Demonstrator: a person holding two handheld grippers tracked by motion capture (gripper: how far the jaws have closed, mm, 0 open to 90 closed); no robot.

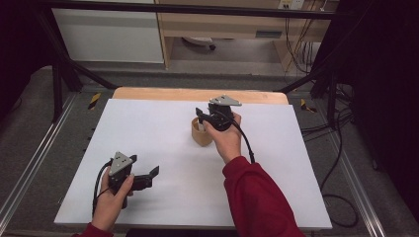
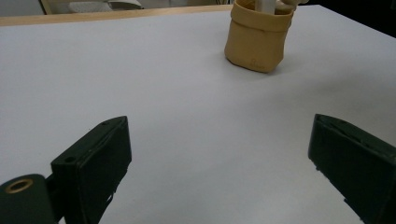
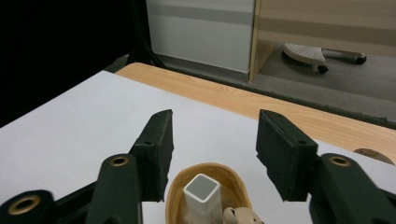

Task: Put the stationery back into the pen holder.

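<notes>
Jaws, right gripper [image 3: 212, 149]: parted, nothing between the pads; both tips stand above and just beyond the mouth of the pouch, pointing down and away toward the far edge of the table.

Item 1, white tube [image 3: 202, 196]: square in section, standing upright inside the pouch, its open grey-centred top facing up toward the jaws. Long axis vertical. It lies directly below the gap between the 2 jaws, slightly nearer than their tips, so a straight descent looks likely to put 1 pad on each flat side.

Item 2, tan pouch [image 1: 199, 133]: soft, rolled rim, standing upright a little right of centre on the white table sheet [image 1: 163, 128], in the far half. A small pale rounded object [image 3: 240, 217] sits beside the tube at the rim; its kind cannot be told.

Item 3, right hand [image 1: 226, 138]: holds the gripper over the pouch; red sleeve trails toward the near edge.

Item 4, left gripper [image 1: 150, 175]: near left of the sheet, jaws spread wide and empty, aimed across the sheet toward the pouch [image 2: 257, 39] but well apart from it.

Judgement: the right gripper is by far the nearer; the tube's upright axis favours a grasp from above.
</notes>
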